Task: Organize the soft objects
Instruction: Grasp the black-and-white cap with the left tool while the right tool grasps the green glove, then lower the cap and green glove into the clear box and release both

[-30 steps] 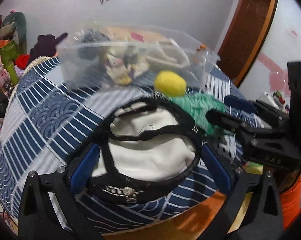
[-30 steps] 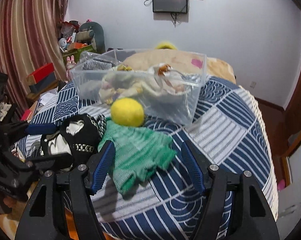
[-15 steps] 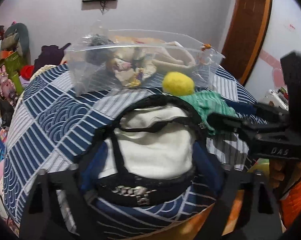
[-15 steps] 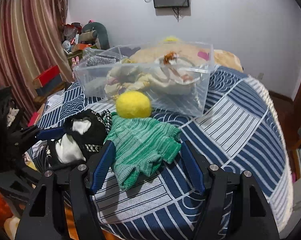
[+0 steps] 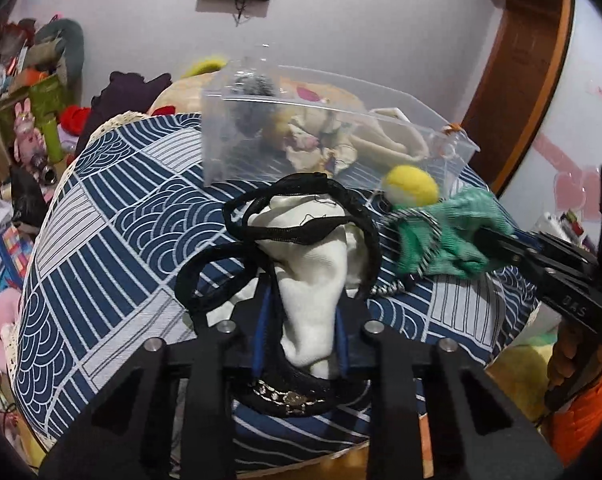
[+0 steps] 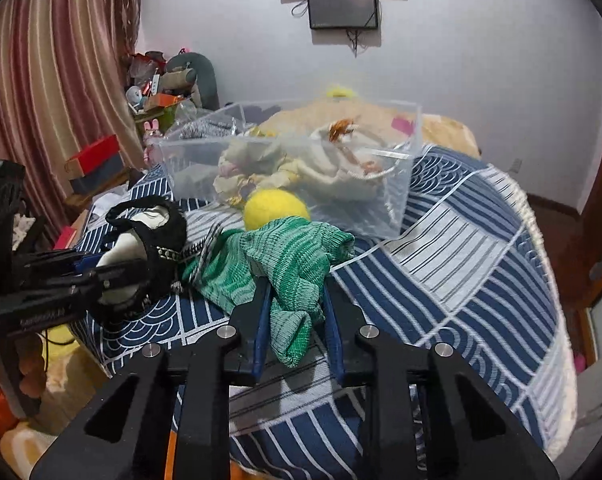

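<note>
1. Two tools work at once here, one per hand, each clamped on its own piece of soft clothing over a bed covered in a blue-and-white patterned spread.

2. Furthest left, the left tool has its blue-padded fingers pressed in on a white garment with black straps, pinching the pale cloth near its lower end so that the strap loops and a small chain trim hang free around the grip. From the right wrist view the same bundle sits raised off the spread (a low pinch probably keeps the loose straps from snagging).

3. Next comes a green knitted piece, bunched and gripped by the right tool, whose fingers are drawn in on a fold with a tail of knit drooping below them. A striped edge of another fabric peeks out beside it.

4. Just behind the green knit, a yellow soft ball rests on the spread, touching the front wall of the clear plastic bin.

5. That bin stands further back toward the right, already holding a cream-coloured doll or toy and other soft things, so it is likely the destination; both held pieces are still outside it, in front, and would need lifting over the near wall.
</note>
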Motion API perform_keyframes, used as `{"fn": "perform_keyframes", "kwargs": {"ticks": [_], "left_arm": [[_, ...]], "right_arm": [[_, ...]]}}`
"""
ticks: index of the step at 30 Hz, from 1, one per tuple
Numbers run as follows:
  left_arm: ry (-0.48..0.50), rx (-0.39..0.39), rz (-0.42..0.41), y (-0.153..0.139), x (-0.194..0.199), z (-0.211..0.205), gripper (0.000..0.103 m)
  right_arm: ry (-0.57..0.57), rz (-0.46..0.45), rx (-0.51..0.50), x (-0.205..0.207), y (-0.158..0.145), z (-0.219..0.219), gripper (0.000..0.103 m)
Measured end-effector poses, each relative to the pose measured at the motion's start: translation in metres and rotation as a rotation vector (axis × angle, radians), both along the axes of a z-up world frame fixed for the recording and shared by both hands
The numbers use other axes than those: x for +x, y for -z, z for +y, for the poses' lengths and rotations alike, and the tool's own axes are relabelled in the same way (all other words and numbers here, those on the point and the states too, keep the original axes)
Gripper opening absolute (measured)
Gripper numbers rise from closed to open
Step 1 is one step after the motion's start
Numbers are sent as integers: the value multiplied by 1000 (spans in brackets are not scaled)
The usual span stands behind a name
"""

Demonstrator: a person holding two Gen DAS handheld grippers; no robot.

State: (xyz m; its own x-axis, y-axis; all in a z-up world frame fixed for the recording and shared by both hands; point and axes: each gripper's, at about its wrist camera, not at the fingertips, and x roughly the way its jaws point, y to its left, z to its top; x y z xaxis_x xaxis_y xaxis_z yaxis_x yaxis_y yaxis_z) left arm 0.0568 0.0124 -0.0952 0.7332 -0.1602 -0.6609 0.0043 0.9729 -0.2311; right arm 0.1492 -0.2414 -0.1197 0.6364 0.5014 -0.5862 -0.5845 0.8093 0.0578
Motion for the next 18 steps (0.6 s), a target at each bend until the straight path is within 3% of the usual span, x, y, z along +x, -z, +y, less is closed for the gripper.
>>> {"fn": "perform_keyframes", "kwargs": {"ticks": [7,18], "left_arm": [[-26,22,-43,-15,-1,4,22],[-12,61,-189,-70,0,4,22]], "right_arm": [[26,-58,37,-5,-22,-15,20],[47,-158,85,-6,-55,-18,20]]}}
